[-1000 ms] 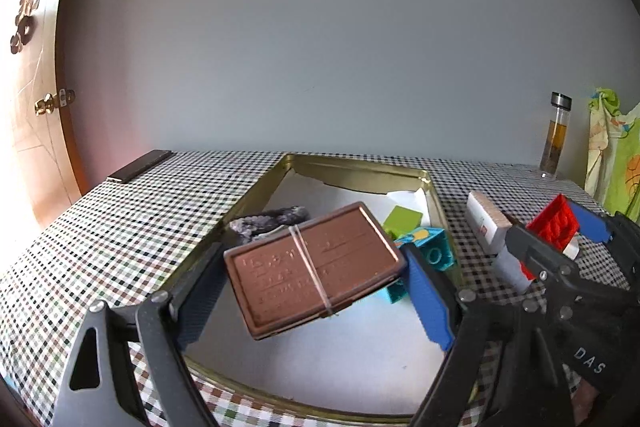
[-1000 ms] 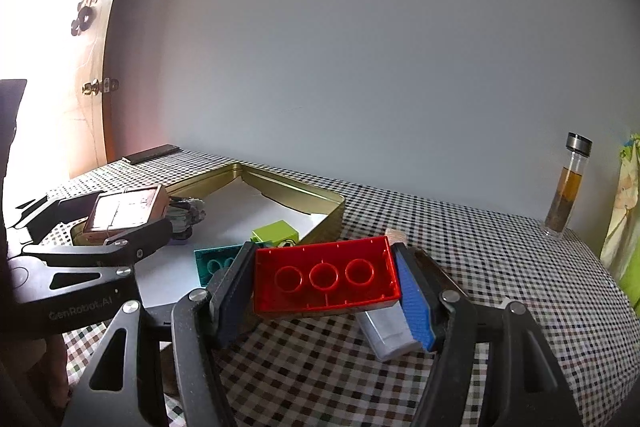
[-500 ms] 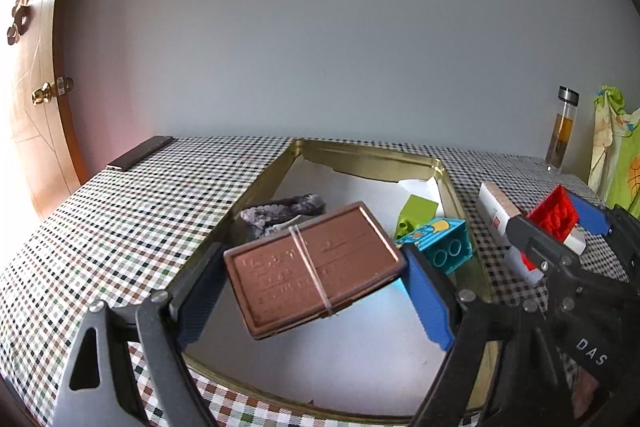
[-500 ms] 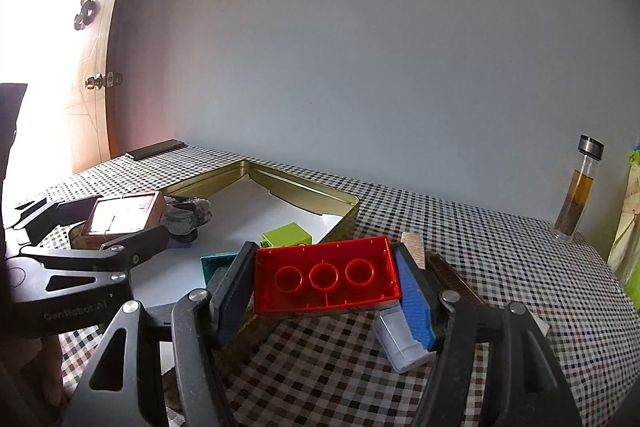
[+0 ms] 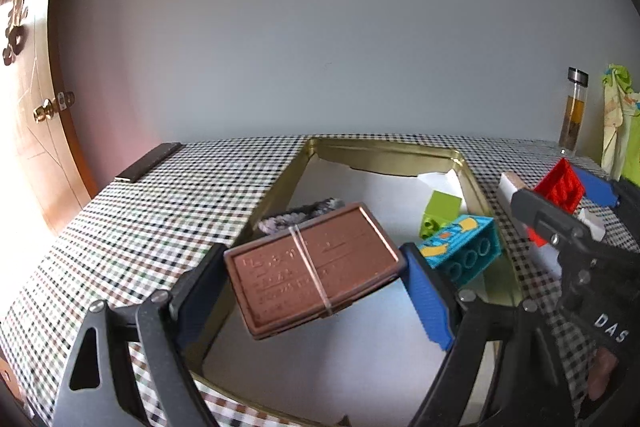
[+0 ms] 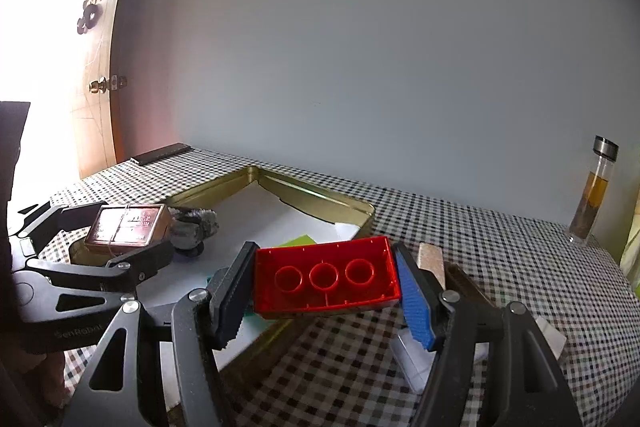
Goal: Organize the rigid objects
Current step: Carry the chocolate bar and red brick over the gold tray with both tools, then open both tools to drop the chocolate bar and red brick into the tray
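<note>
My left gripper (image 5: 314,285) is shut on a brown flat box (image 5: 312,269) with a rubber band, held above the near left part of the gold tray (image 5: 384,149). It also shows in the right wrist view (image 6: 128,227). My right gripper (image 6: 326,287) is shut on a red brick (image 6: 326,277), hollow side towards the camera, held above the tray's right rim (image 6: 320,193). The red brick also shows in the left wrist view (image 5: 560,183). In the tray lie a teal brick (image 5: 464,251), a green brick (image 5: 440,209) and a grey rock (image 5: 300,213).
The checked tablecloth (image 5: 160,203) covers the table. A white and grey block (image 6: 416,359) and a wooden piece (image 6: 430,259) lie right of the tray. A glass bottle (image 6: 594,195) stands at the back right. A dark flat bar (image 5: 148,161) lies at the back left by the door.
Both grippers have lifted a little and drawn back with their loads held. The right gripper has moved left, so the red brick now hangs over the tray's right rim.
</note>
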A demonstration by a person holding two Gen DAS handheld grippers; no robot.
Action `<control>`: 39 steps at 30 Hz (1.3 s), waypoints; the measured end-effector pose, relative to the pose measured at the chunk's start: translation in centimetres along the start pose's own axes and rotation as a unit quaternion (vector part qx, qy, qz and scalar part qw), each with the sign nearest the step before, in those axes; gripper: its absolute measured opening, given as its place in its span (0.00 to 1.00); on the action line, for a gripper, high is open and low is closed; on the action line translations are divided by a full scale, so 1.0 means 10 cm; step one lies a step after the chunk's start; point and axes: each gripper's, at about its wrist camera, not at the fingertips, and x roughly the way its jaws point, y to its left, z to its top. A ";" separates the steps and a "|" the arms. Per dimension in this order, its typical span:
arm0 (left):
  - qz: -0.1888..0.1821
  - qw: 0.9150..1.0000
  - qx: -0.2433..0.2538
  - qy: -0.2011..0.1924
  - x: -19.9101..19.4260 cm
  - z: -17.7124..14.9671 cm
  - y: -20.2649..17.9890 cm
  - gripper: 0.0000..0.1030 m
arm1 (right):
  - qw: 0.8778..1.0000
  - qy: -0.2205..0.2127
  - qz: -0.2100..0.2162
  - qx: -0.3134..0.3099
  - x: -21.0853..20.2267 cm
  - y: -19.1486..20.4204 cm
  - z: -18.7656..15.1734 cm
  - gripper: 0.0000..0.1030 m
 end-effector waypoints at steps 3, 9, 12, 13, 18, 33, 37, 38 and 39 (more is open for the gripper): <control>0.007 1.000 0.006 -0.001 0.00 0.05 0.04 0.84 | 1.000 -0.005 0.002 -0.005 0.01 0.04 0.08 0.66; 0.012 1.000 0.018 -0.002 0.00 0.13 0.08 0.84 | 1.000 -0.009 0.014 -0.018 0.06 0.10 0.23 0.66; 0.013 1.000 0.027 0.002 0.03 0.17 0.08 0.84 | 1.000 -0.004 0.021 -0.020 0.12 0.13 0.30 0.66; 0.014 0.999 0.031 0.004 0.05 0.18 0.08 0.84 | 1.000 -0.002 0.023 -0.021 0.14 0.13 0.32 0.66; 0.008 0.999 0.045 0.021 0.14 0.19 0.04 0.84 | 0.999 0.018 0.037 -0.018 0.29 0.16 0.35 0.66; 0.008 0.996 0.069 0.056 0.34 0.22 0.02 0.84 | 0.996 0.064 0.056 -0.007 0.62 0.22 0.34 0.66; 0.008 0.995 0.071 0.065 0.39 0.23 0.04 0.84 | 0.995 0.074 0.063 -0.008 0.67 0.22 0.33 0.66; 0.008 0.995 0.074 0.067 0.41 0.23 0.05 0.84 | 0.995 0.076 0.064 -0.007 0.69 0.23 0.32 0.66; 0.008 0.995 0.075 0.069 0.41 0.22 0.04 0.84 | 0.995 0.080 0.066 -0.007 0.71 0.24 0.32 0.66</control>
